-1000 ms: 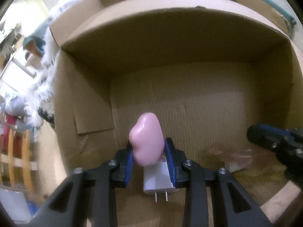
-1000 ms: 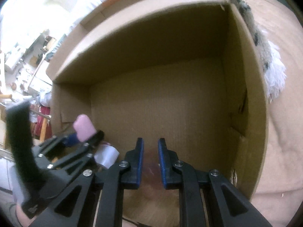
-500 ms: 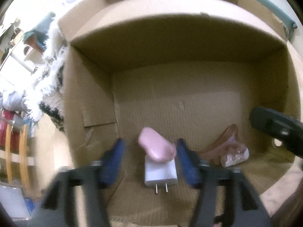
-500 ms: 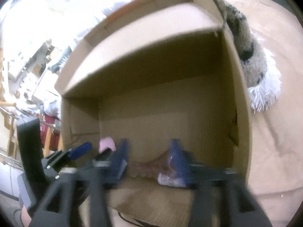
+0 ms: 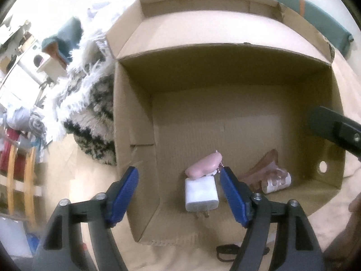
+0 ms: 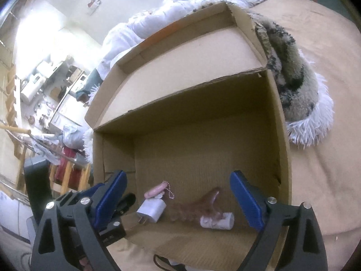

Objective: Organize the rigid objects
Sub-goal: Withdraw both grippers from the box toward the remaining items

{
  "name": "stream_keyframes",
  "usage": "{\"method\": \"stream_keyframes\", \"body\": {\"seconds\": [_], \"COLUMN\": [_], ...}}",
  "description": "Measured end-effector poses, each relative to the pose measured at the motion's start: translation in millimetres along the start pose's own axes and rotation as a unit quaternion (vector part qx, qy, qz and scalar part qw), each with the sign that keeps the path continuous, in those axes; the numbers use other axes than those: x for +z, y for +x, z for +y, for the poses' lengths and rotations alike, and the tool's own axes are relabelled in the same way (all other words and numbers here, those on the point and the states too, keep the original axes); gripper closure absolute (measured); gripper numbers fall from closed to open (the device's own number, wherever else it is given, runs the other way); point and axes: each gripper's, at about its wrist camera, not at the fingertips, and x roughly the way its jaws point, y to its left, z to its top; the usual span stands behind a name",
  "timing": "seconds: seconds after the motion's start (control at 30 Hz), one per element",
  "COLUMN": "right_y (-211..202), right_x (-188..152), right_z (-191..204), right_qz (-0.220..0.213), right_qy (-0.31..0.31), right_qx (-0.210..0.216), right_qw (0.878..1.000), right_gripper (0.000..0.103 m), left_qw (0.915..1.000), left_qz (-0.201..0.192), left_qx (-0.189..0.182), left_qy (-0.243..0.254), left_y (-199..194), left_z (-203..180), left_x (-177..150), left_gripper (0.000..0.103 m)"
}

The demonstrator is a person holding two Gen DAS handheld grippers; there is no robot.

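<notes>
An open cardboard box [image 5: 225, 124] lies on a beige bed cover. On its floor near the front lies a pink charm [image 5: 204, 166] with a bead chain, resting against a white charger plug [image 5: 201, 193]. To their right lie a brown claw hair clip [image 5: 264, 169] and a small white piece [image 5: 276, 183]. My left gripper [image 5: 178, 176] hovers above the box's front left corner, its jaws opening, with nothing between the pads. My right gripper [image 6: 178, 176] hangs above the hair clip [image 6: 198, 205] and charger [image 6: 152, 210], its jaws opening wide and holding nothing.
A shaggy black-and-white throw [image 5: 90, 113] presses against the box's left and far sides. White bedding [image 6: 158, 18] is piled behind. A black cord [image 5: 225, 253] lies on the cover before the box. Part of a hand [image 5: 354, 205] shows at the right edge.
The left gripper let go of the pink charm, which now lies by the charger. The right gripper opened, and the hair clip lies on the box floor. Both grippers rose away from the box.
</notes>
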Motion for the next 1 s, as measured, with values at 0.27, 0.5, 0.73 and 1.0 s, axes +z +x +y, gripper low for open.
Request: {"method": "stream_keyframes", "body": {"seconds": [0.27, 0.5, 0.73, 1.0], "right_y": [-15.9, -35.5, -47.1, -55.3], "right_x": [-8.7, -20.2, -49.0, -77.6], "right_z": [-0.2, 1.1, 1.0, 8.3], "right_qz": [-0.009, -0.019, -0.010, -0.002], "right_qy": [0.004, 0.006, 0.016, 0.010], "right_qx": [-0.007, -0.012, -0.006, -0.009], "right_qw": [1.000, 1.000, 1.000, 1.000], "right_gripper": [0.004, 0.004, 0.004, 0.004], "left_qw": [0.9997, 0.9992, 0.9988, 0.9982], "left_qz": [-0.013, -0.025, -0.028, -0.022], "left_qx": [-0.020, -0.031, -0.037, -0.039], "left_qy": [-0.005, -0.008, -0.015, -0.040], "left_y": [-19.2, -42.9, -52.5, -48.0], "left_z": [11.8, 17.2, 29.7, 39.0], "left_x": [-11.2, -27.2, -53.8, -78.4], "left_gripper": [0.031, 0.031, 0.031, 0.031]}}
